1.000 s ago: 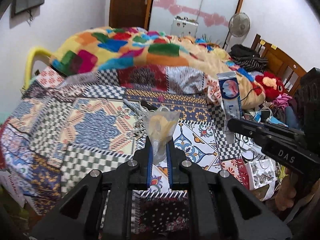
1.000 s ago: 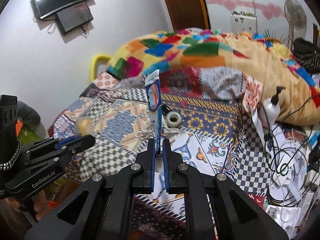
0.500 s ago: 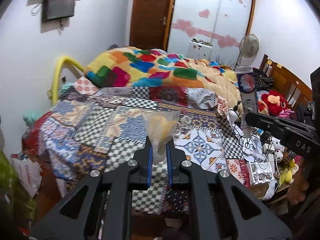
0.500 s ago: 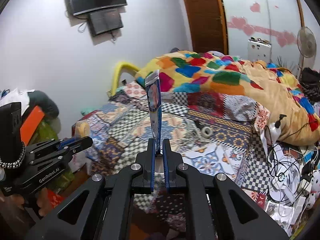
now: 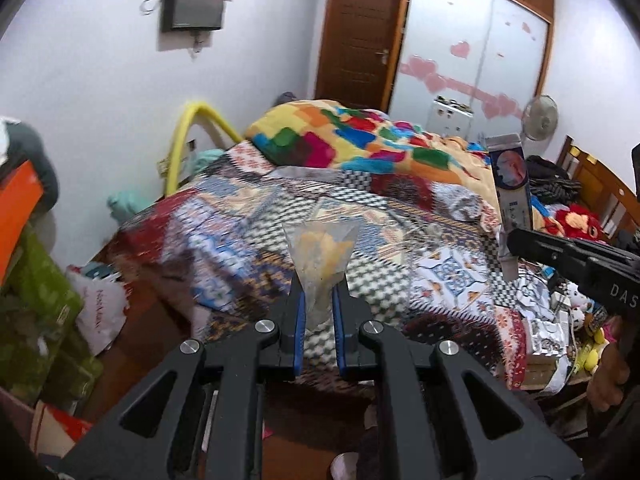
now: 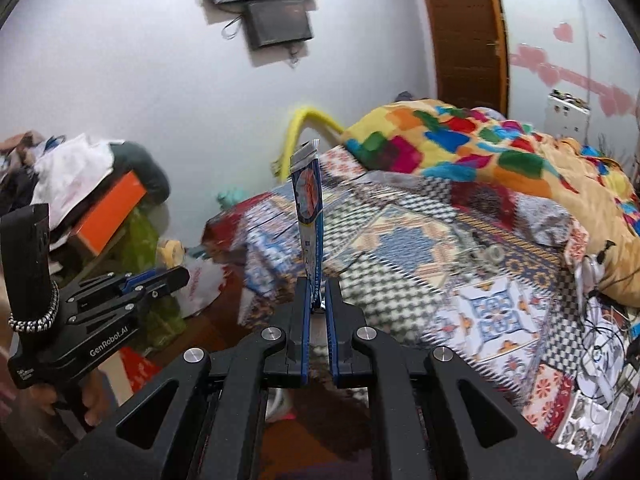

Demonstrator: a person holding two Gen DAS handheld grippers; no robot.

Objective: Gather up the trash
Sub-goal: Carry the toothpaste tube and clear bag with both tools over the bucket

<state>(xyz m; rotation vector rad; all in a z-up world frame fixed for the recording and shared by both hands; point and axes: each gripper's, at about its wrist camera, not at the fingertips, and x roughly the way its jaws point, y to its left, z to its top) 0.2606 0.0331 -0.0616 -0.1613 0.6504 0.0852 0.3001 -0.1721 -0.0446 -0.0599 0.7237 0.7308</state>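
Note:
My left gripper [image 5: 319, 302] is shut on a clear plastic bag [image 5: 320, 254] with yellow scraps inside, held upright in front of the bed's near corner. My right gripper [image 6: 318, 294] is shut on a flat blue and white tube [image 6: 308, 208] that stands upright between the jaws. The tube also shows in the left wrist view [image 5: 511, 188], held by the right gripper [image 5: 510, 242] at the right. The left gripper with its bag [image 6: 170, 250] shows in the right wrist view [image 6: 176, 276] at the left.
A bed with a patterned cover [image 5: 360, 216] and a colourful patchwork blanket [image 5: 360, 140] fills the middle. A roll of tape [image 6: 490, 254] and cables lie on it. A white shopping bag [image 5: 100, 312], green bags [image 5: 36, 320] and an orange box [image 6: 106, 216] stand on the floor at the left.
Both grippers have pulled back and swung left, away from the bed, each still holding its item. More of the wall, floor and clutter at the left is in view.

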